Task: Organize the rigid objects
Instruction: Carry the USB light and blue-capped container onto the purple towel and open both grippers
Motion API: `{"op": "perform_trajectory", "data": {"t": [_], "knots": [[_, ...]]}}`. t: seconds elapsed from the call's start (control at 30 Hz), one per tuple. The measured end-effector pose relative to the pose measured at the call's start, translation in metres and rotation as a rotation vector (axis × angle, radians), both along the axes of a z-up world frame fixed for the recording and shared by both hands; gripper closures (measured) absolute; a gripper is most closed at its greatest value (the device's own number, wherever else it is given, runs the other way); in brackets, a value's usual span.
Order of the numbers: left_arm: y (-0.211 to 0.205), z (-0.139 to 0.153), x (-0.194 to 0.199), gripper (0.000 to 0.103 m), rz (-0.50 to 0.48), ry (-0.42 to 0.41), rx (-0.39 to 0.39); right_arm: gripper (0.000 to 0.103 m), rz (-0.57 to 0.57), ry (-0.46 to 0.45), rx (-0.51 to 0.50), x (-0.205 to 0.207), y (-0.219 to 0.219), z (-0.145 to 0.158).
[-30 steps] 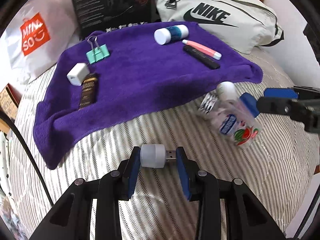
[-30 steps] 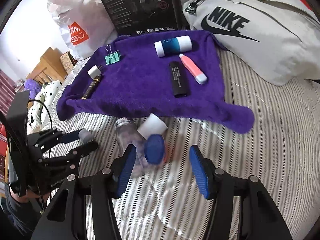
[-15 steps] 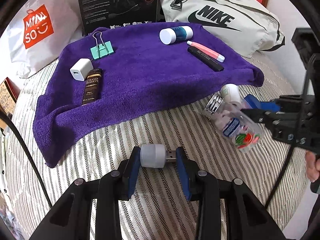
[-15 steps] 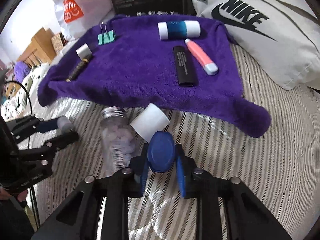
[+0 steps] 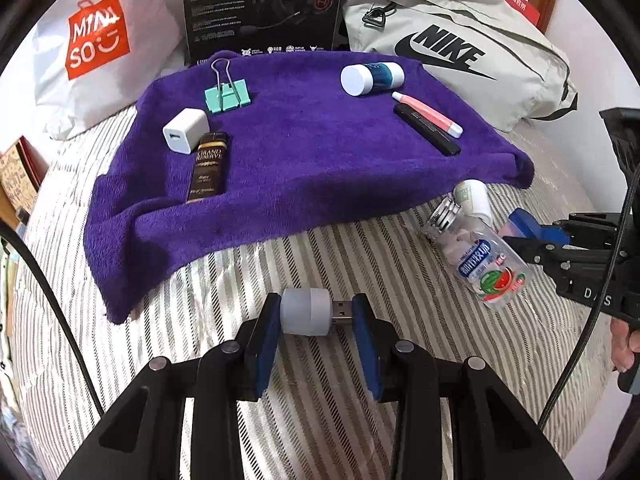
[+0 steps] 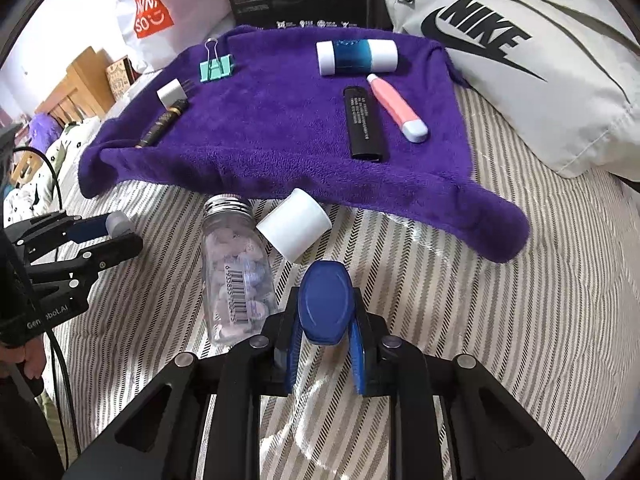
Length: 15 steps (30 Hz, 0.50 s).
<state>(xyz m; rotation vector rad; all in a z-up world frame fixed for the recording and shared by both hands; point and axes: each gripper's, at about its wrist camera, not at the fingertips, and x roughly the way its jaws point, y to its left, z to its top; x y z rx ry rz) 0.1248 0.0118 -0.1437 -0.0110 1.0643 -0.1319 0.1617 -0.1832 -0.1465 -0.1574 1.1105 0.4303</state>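
My left gripper [image 5: 316,316] is shut on a small white USB light [image 5: 308,311], held above the striped bedcover in front of the purple towel [image 5: 304,160]. My right gripper [image 6: 325,334] is shut on a blue oval object [image 6: 326,304]. Beside it lie a clear candy bottle [image 6: 236,272] and a white cap-shaped cylinder [image 6: 294,230]. On the towel rest a green binder clip [image 5: 227,95], a white charger [image 5: 185,131], a brown tube [image 5: 209,172], a blue-and-white container [image 5: 370,78], a pink pen [image 5: 428,120] and a black bar [image 5: 426,130].
Behind the towel stand a black product box [image 5: 264,4], a white Miniso bag [image 5: 96,40] and a grey Nike bag [image 5: 460,48]. Striped bedcover [image 5: 320,400] spreads around the grippers. A hand [image 5: 624,344] shows at the right edge.
My right gripper went from open around the blue object to shut on it, and shifted closer to the towel. The left gripper kept its hold on the USB light and rose slightly.
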Motion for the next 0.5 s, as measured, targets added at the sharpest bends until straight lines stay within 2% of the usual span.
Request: {"op": "perform_trajectory", "data": {"t": [0.5], "knots": [[0.02,0.029,-0.012,0.069,0.045,-0.035,-0.013,0.082,-0.013,-0.013,0.086,-0.003,-0.03,0.017]]}}
